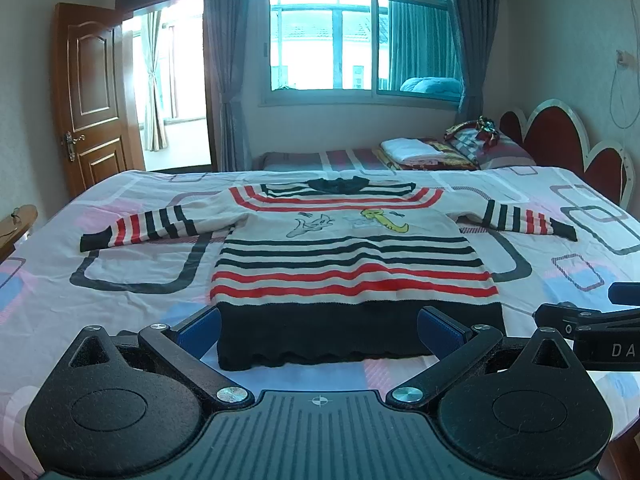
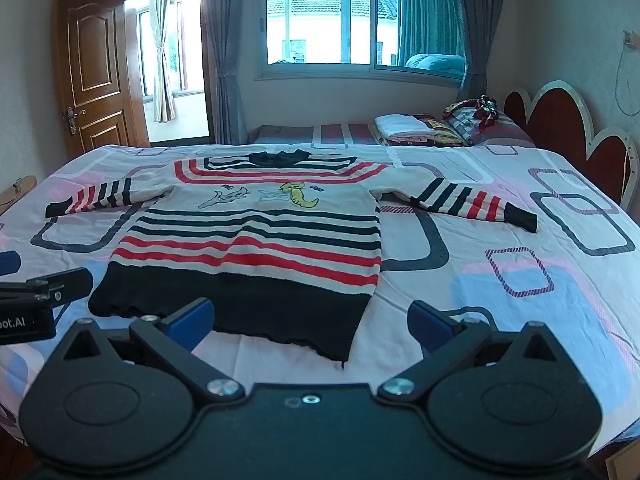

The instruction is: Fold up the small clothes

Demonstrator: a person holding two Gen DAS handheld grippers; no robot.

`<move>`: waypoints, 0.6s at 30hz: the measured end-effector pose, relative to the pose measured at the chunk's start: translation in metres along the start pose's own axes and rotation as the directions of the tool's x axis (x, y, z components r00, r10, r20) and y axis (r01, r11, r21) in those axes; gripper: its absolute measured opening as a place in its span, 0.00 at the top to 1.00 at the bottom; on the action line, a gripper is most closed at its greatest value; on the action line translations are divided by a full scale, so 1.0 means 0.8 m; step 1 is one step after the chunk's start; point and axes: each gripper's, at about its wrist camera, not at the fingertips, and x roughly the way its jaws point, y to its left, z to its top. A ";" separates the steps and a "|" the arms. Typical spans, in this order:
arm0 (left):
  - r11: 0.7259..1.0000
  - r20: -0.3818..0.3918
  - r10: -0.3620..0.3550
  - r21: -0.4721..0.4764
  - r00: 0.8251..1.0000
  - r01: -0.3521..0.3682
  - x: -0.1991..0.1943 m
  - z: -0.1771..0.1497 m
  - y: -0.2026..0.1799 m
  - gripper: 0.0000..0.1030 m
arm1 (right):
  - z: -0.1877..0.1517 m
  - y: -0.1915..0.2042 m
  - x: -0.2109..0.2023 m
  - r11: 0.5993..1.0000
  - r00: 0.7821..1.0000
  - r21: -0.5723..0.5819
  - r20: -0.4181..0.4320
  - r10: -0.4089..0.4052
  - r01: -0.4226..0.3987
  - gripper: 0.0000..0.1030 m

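In the left wrist view, the left gripper (image 1: 319, 330) sits at bottom centre with its blue fingers spread wide; the striped sweater (image 1: 340, 256) lies flat on the bed (image 1: 60, 292) just ahead, its black hem between them. In the right wrist view, the right gripper (image 2: 310, 322) is likewise spread, the hem's right corner between its fingers.

Left gripper (image 1: 320, 330), right gripper (image 2: 310, 322) agape
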 end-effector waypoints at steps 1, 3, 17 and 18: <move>1.000 0.001 0.001 0.000 1.000 -0.001 0.000 -0.001 0.000 0.00 | 0.000 0.000 0.000 1.000 1.000 0.001 0.000 0.000 0.000 0.01; 1.000 -0.001 0.000 0.001 1.000 0.000 0.000 0.000 0.000 0.00 | -0.001 0.000 -0.001 1.000 1.000 0.001 0.000 -0.001 0.001 0.01; 1.000 -0.005 0.009 -0.004 1.000 -0.009 0.000 0.000 0.004 0.00 | 0.001 0.003 -0.002 1.000 1.000 -0.004 -0.001 0.004 -0.004 0.01; 1.000 -0.004 0.010 -0.004 1.000 -0.010 0.000 0.000 0.005 0.00 | 0.001 0.005 -0.002 1.000 1.000 -0.005 -0.001 0.004 -0.004 0.01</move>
